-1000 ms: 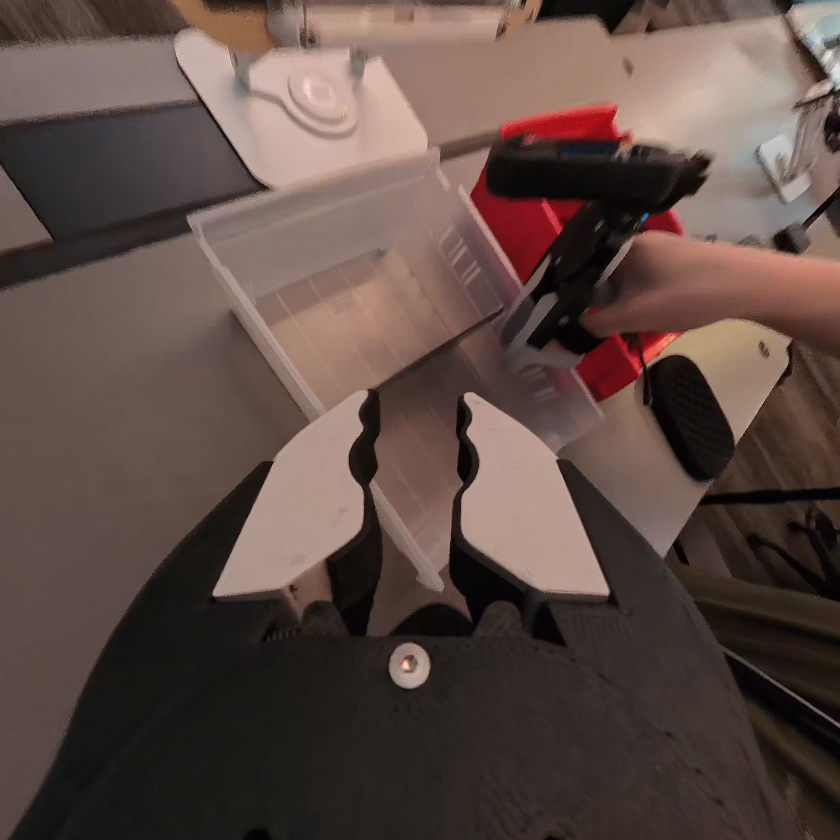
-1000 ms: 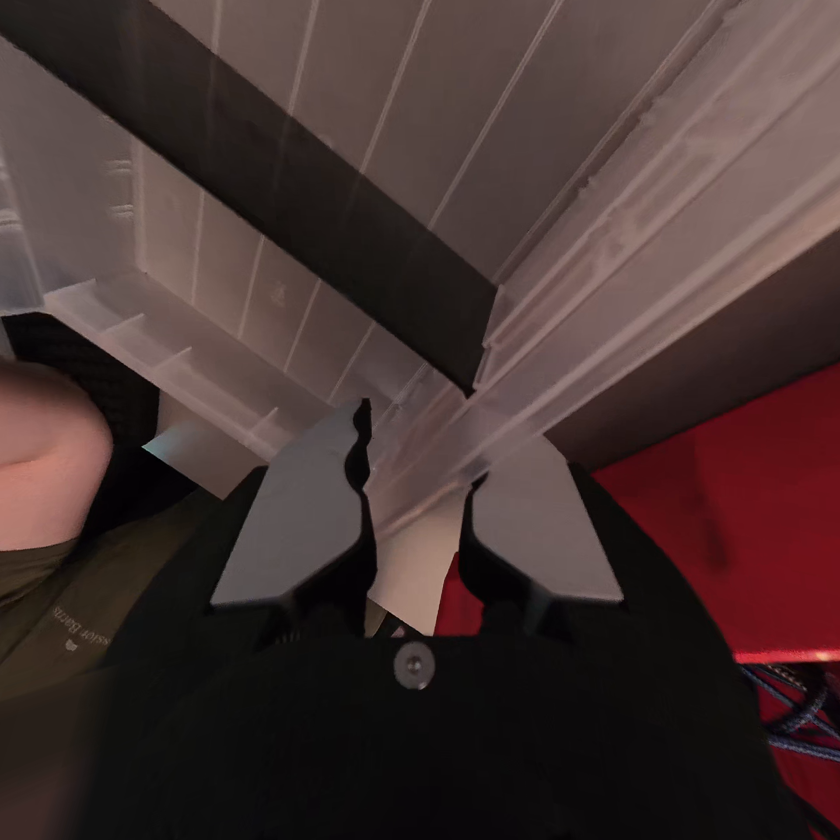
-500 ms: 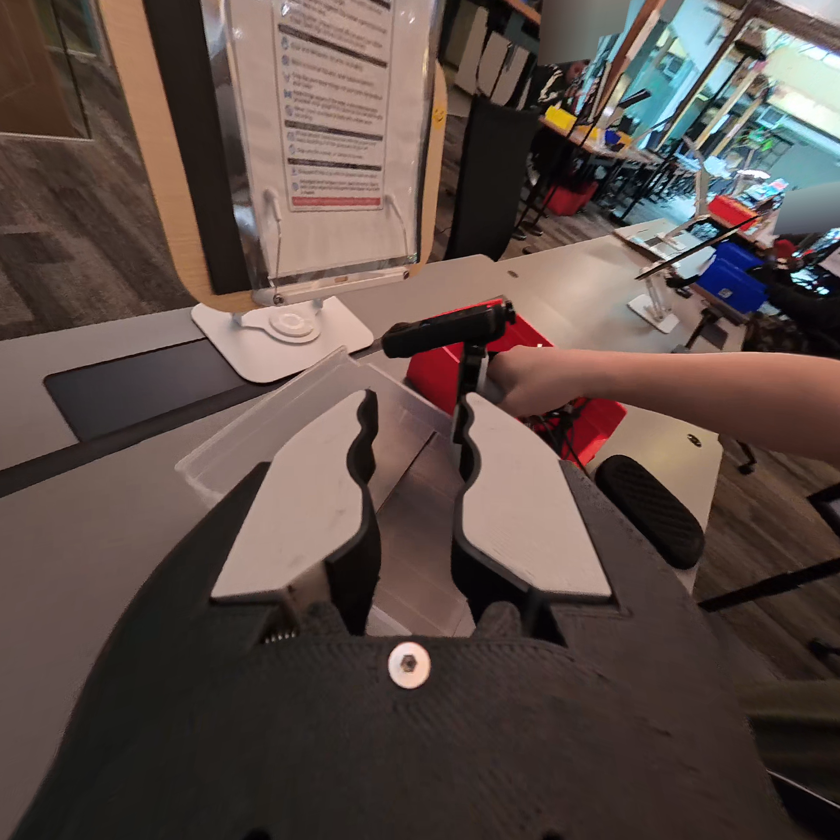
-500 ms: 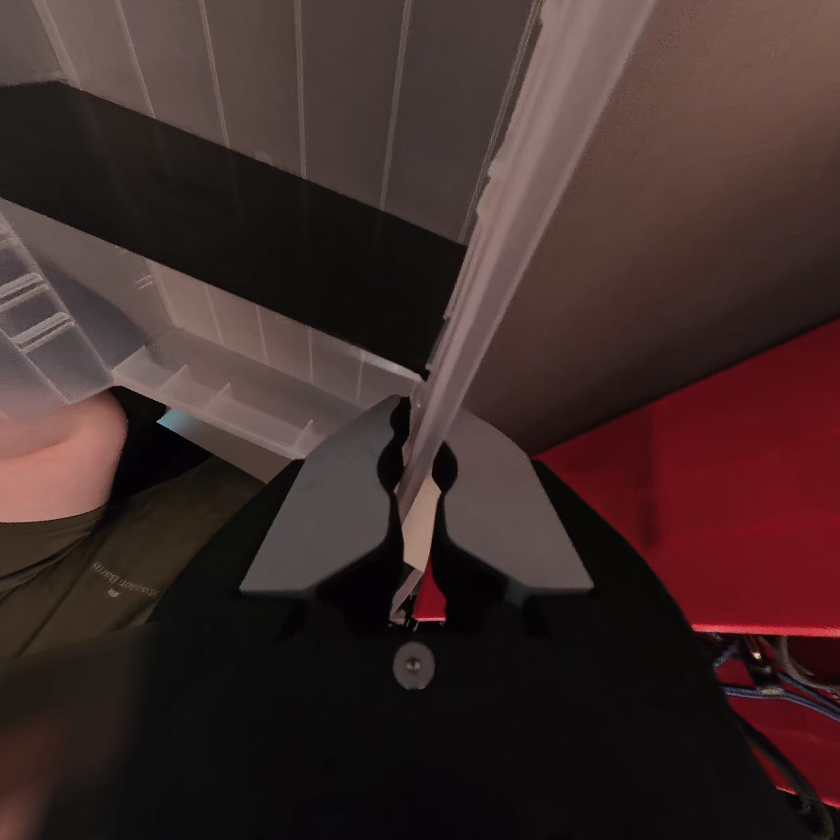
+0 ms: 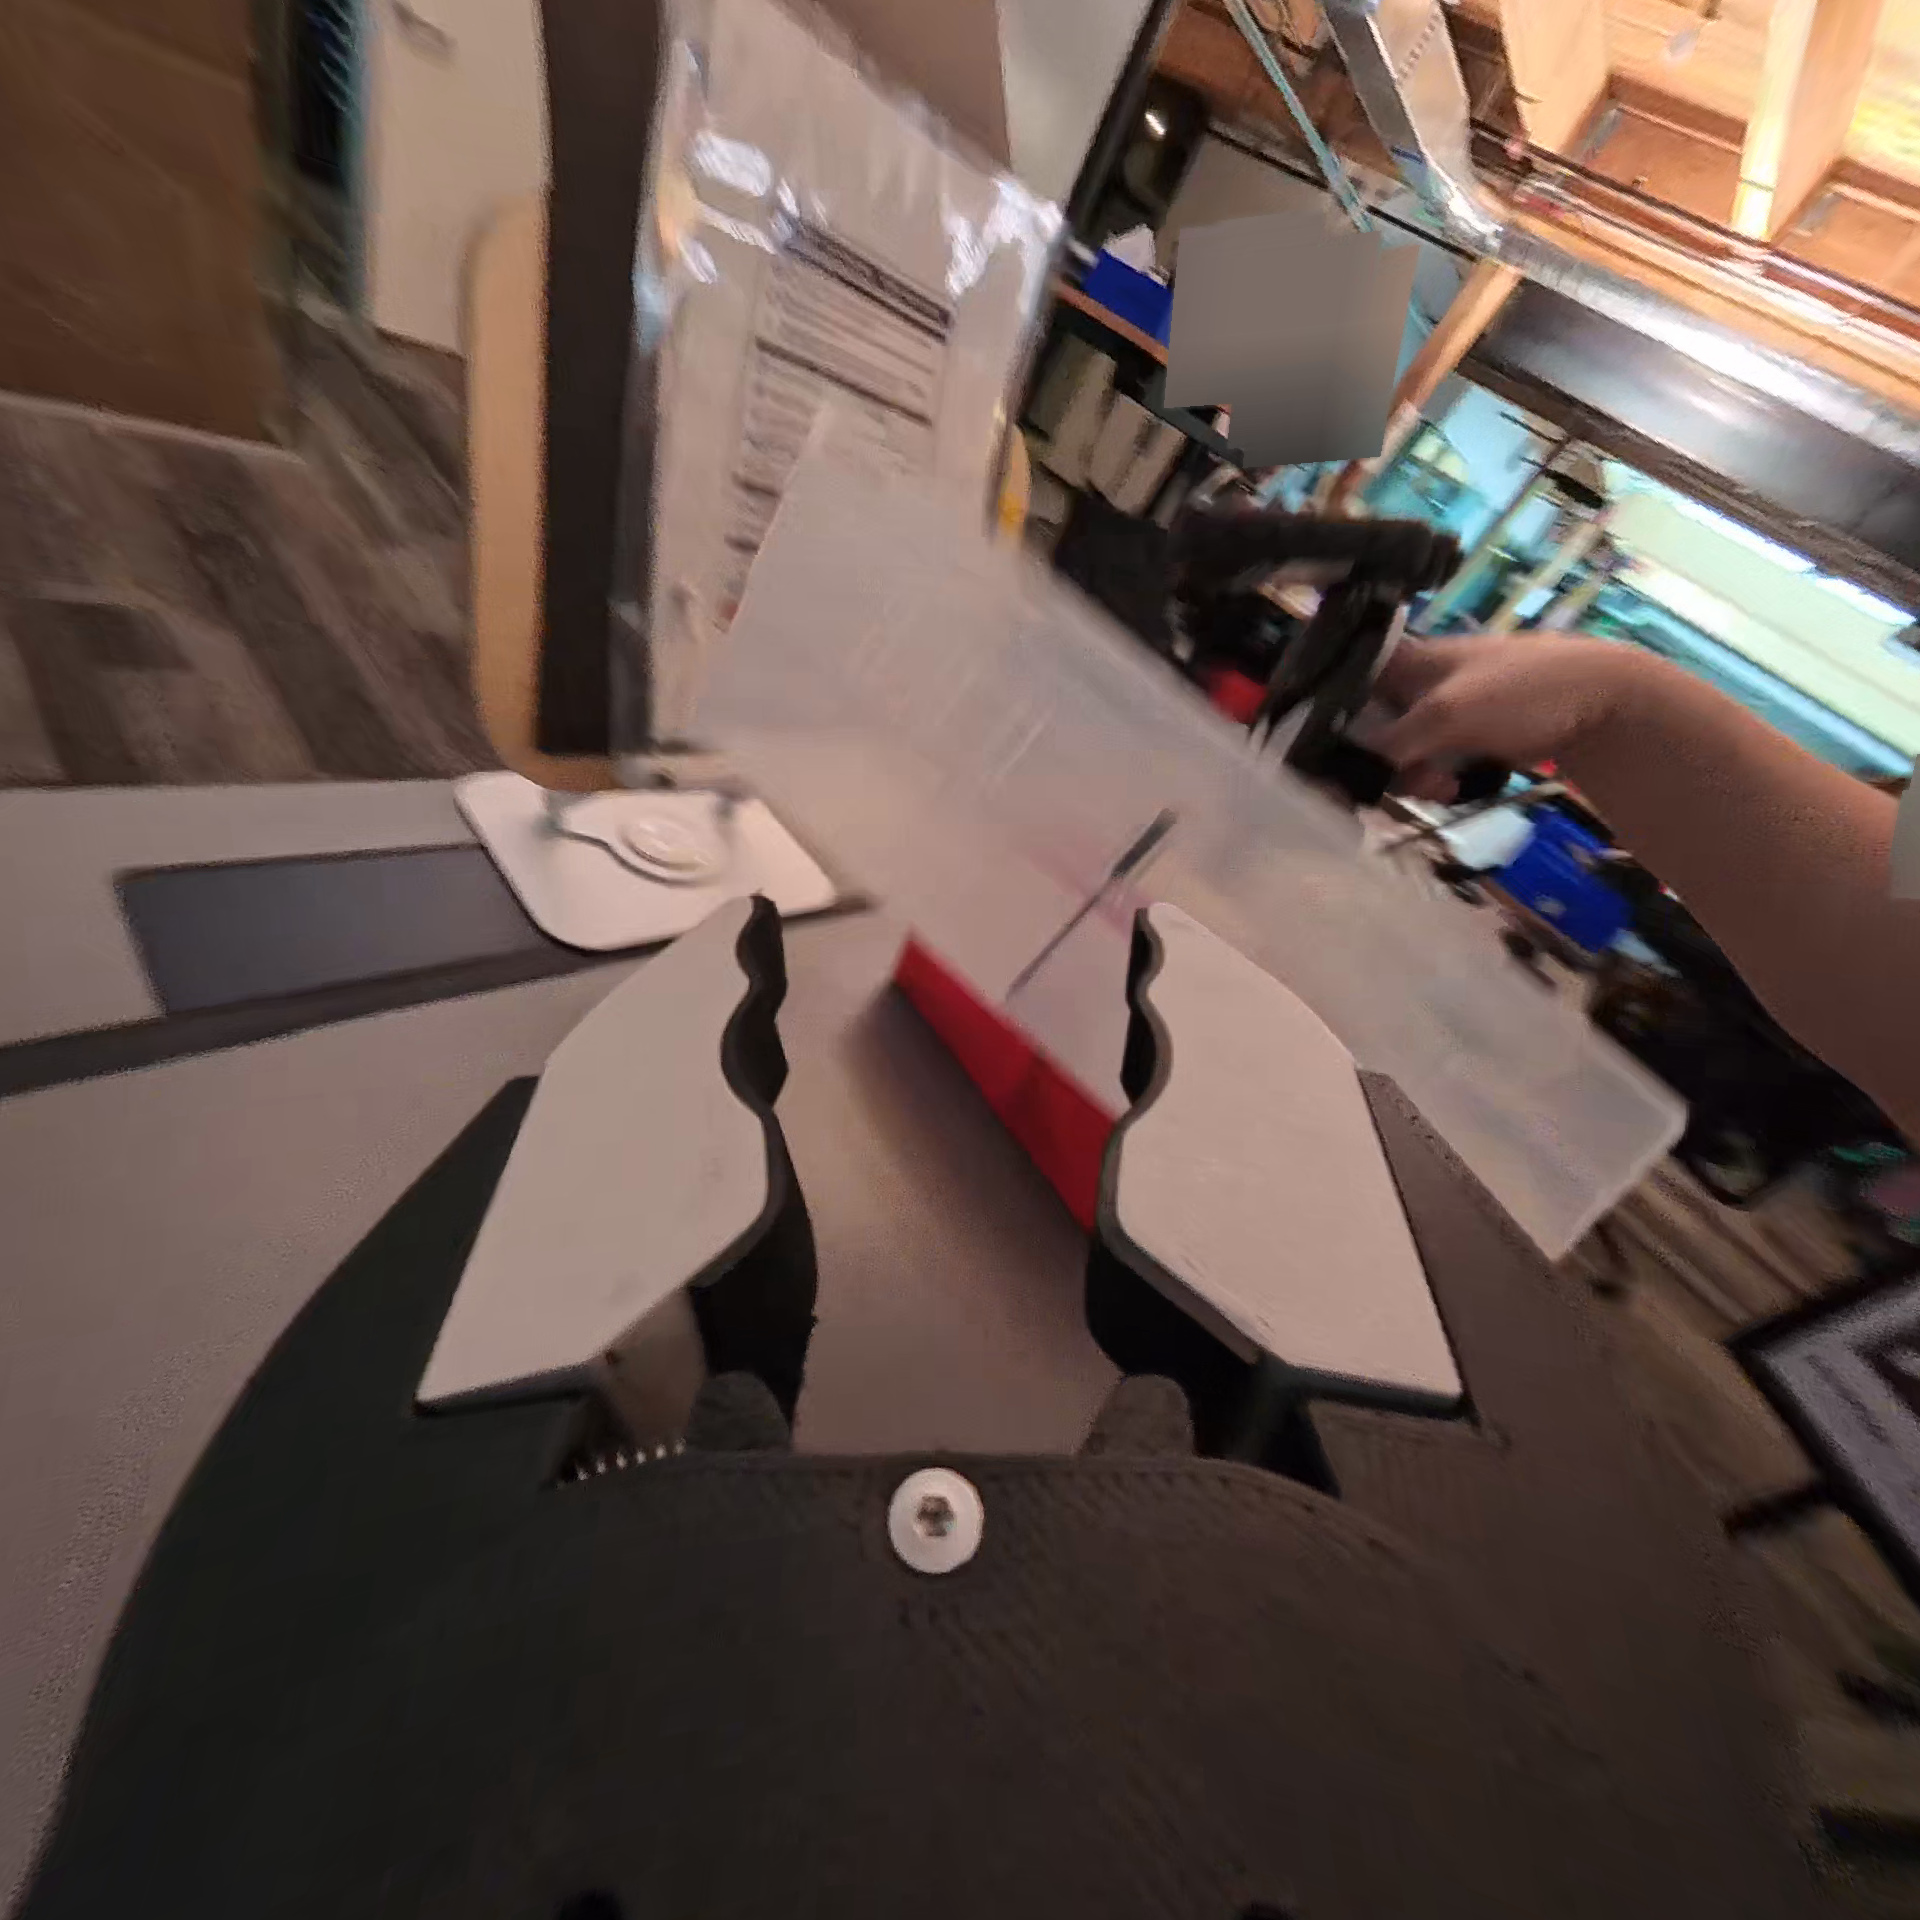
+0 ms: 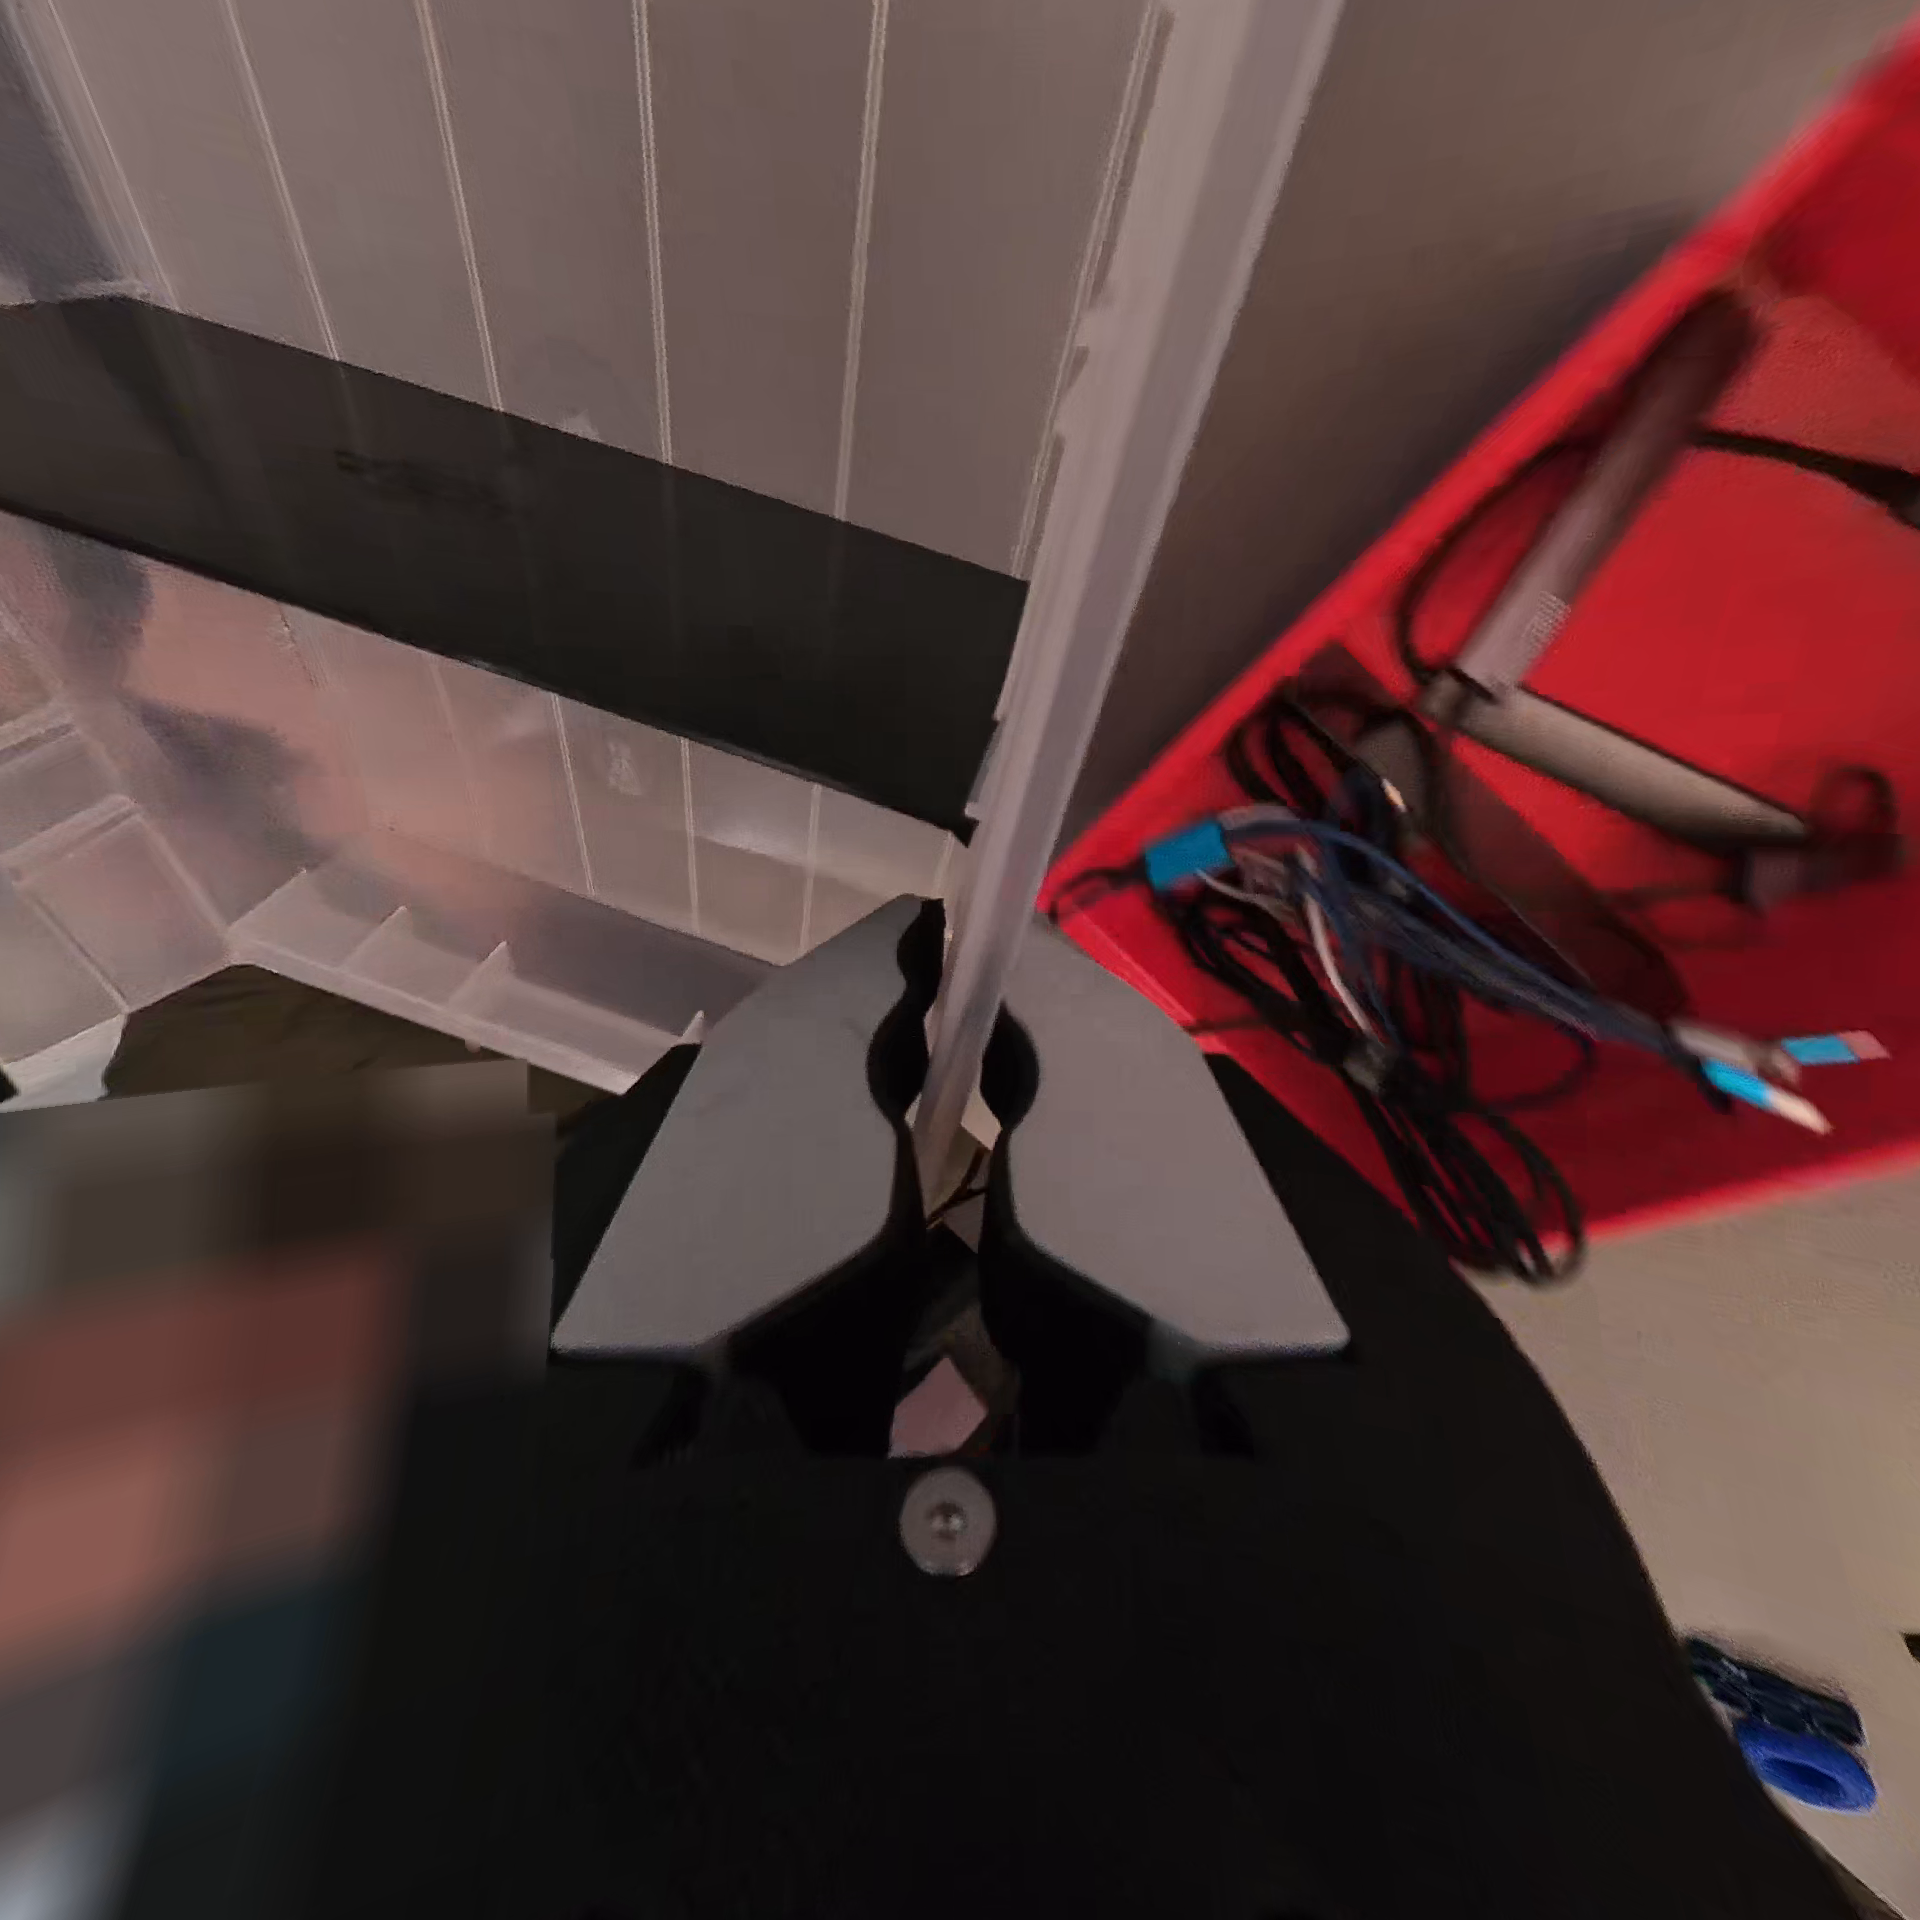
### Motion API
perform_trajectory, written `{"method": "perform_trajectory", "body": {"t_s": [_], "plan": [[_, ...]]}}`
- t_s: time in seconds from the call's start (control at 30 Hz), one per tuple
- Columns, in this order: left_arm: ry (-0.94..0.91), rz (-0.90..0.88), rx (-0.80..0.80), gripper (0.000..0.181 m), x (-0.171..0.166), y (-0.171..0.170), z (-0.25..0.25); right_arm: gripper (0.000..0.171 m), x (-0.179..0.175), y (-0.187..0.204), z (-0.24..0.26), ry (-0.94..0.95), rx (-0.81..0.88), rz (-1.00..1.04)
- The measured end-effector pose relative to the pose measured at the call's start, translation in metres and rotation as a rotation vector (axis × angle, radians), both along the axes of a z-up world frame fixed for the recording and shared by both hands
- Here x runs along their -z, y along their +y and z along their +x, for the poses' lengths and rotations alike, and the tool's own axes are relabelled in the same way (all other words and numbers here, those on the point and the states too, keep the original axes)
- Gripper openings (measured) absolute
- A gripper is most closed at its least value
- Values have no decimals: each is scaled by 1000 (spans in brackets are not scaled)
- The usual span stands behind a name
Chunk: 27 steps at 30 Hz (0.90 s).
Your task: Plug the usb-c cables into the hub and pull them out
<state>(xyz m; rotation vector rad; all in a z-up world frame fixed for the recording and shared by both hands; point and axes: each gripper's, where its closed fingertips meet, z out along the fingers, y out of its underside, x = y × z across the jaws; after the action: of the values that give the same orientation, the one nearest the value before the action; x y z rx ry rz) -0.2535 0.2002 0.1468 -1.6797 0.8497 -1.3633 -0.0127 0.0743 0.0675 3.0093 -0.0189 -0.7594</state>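
My right gripper is shut on the rim of a clear plastic bin and holds it lifted off the table. The same bin shows tilted in the air in the left wrist view, with the right gripper at its far edge. A red bin on the table holds a bundle of black and blue cables and a grey hub. Its red side shows under the clear bin. My left gripper is open and empty above the grey table.
A sign holder with a white base stands at the table's back. A dark inset strip runs along the table on the left. A blue ring lies at the lower right in the right wrist view. One gripper's finger ends stand about 30 centimeters off the other's.
My right gripper closed on the clear bin's rim and lifted the bin off the table, uncovering the red bin. My left gripper drew back and opened wider.
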Motion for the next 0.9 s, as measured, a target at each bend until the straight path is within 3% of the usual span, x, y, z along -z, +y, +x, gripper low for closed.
{"method": "perform_trajectory", "body": {"t_s": [0.17,0.3,0.37,0.5,0.63,0.77,0.9], "plan": [[52,-143,299,60,31,-37,63,6,-50,-72,108,-32,206,110],[185,-180,432,52,81,-74,134,6,-45,-152,197,-69,425,176],[260,-185,471,30,109,-93,165,6,-29,-195,233,-80,539,189],[396,-71,444,38,152,-121,201,6,17,-276,284,-86,726,181],[461,-141,491,42,175,-139,222,6,68,-341,312,-86,829,133],[578,-170,483,39,195,-137,241,9,112,-373,322,-58,878,80],[791,-173,508,37,217,-142,247,11,146,-381,321,-38,865,41]]}}
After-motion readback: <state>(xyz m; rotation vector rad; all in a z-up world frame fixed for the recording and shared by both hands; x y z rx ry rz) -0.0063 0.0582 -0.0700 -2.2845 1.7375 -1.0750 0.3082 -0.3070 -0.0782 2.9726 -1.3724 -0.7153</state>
